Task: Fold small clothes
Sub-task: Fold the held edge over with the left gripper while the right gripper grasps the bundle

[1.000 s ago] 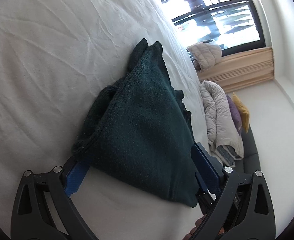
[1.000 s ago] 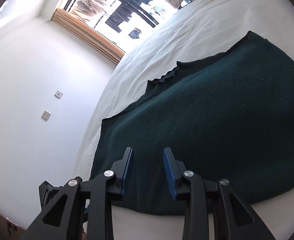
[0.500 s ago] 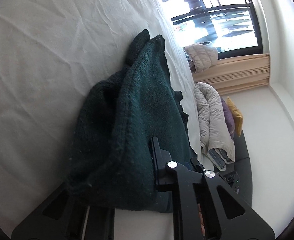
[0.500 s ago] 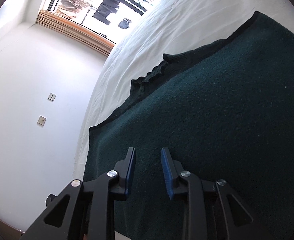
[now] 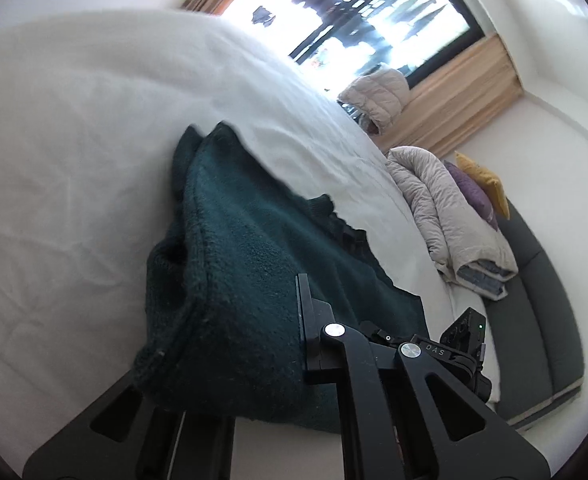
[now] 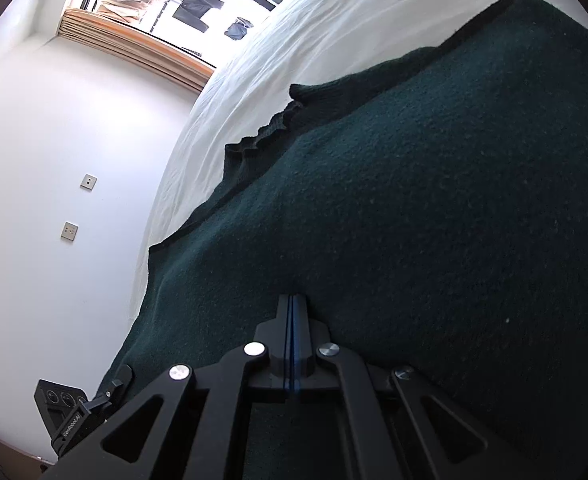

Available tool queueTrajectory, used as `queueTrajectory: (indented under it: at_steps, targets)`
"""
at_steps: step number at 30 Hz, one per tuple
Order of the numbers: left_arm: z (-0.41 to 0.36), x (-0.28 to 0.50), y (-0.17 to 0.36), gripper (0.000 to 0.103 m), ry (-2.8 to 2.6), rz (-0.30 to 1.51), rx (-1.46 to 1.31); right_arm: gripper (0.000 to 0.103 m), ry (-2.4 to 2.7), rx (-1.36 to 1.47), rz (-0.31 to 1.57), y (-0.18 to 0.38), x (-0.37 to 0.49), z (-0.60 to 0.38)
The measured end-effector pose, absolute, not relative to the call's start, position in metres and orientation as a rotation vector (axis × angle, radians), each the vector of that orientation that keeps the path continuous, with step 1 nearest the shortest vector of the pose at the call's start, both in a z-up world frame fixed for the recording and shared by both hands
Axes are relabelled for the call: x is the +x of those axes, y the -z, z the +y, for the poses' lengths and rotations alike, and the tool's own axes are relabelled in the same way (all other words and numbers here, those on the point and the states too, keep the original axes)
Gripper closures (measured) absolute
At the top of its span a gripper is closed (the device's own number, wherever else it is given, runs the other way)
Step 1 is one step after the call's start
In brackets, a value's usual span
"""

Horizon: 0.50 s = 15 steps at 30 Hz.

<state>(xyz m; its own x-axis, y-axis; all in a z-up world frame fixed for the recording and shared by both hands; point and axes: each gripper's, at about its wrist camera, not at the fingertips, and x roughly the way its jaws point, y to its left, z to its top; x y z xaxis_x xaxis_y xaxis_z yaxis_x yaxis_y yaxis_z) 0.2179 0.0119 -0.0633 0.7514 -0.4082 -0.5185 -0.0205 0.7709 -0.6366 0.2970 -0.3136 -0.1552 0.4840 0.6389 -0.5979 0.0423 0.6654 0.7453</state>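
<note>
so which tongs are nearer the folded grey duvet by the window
Left. The left tongs, shut on the dark green sweater, have the grey duvet in view just past the bed's edge. The right tongs pinch the sweater facing a bare wall, no duvet in sight.

A sweater [image 5: 254,264] lies on the bed [image 5: 74,160], with folded quilts [image 5: 446,216] beyond the bed's far edge.

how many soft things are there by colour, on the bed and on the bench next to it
dark green: 1, the sweater
beige: 2, the puffy jacket by the window and the quilt on the bench
purple: 1, a cushion
yellow: 1, a cushion
white: 1, the bed sheet
total: 6
</note>
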Motion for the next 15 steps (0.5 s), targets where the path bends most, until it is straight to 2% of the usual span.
queueTrajectory:
  at_steps: [1, 3, 4, 6, 8, 12, 15]
  targets:
    - [-0.001, 0.218, 0.044, 0.097, 0.253, 0.674, -0.588, 0.102, -0.431, 0.804, 1.012, 0.153, 0.296, -0.32]
    - [-0.054, 0.233, 0.011, 0.097, 0.31, 0.653, -0.365, 0.088, -0.471, 0.86, 0.976, 0.147, 0.294, -0.339]
    - [-0.086, 0.24, 0.001, 0.097, 0.333, 0.649, -0.233, 0.076, -0.487, 0.887, 0.954, 0.145, 0.294, -0.351]
    - [-0.153, 0.246, 0.002, 0.097, 0.361, 0.638, 0.035, 0.065, -0.515, 0.944, 0.926, 0.144, 0.296, -0.374]
    - [-0.207, 0.245, 0.022, 0.097, 0.387, 0.631, 0.224, 0.041, -0.528, 1.01, 0.914, 0.147, 0.299, -0.397]
    - [-0.252, 0.234, 0.07, 0.097, 0.409, 0.679, 0.371, 0.035, -0.615, 1.14, 0.913, 0.16, 0.303, -0.426]
    - [-0.268, 0.217, 0.096, 0.097, 0.421, 0.656, 0.478, 0.028, -0.662, 1.123, 0.931, 0.156, 0.311, -0.42]
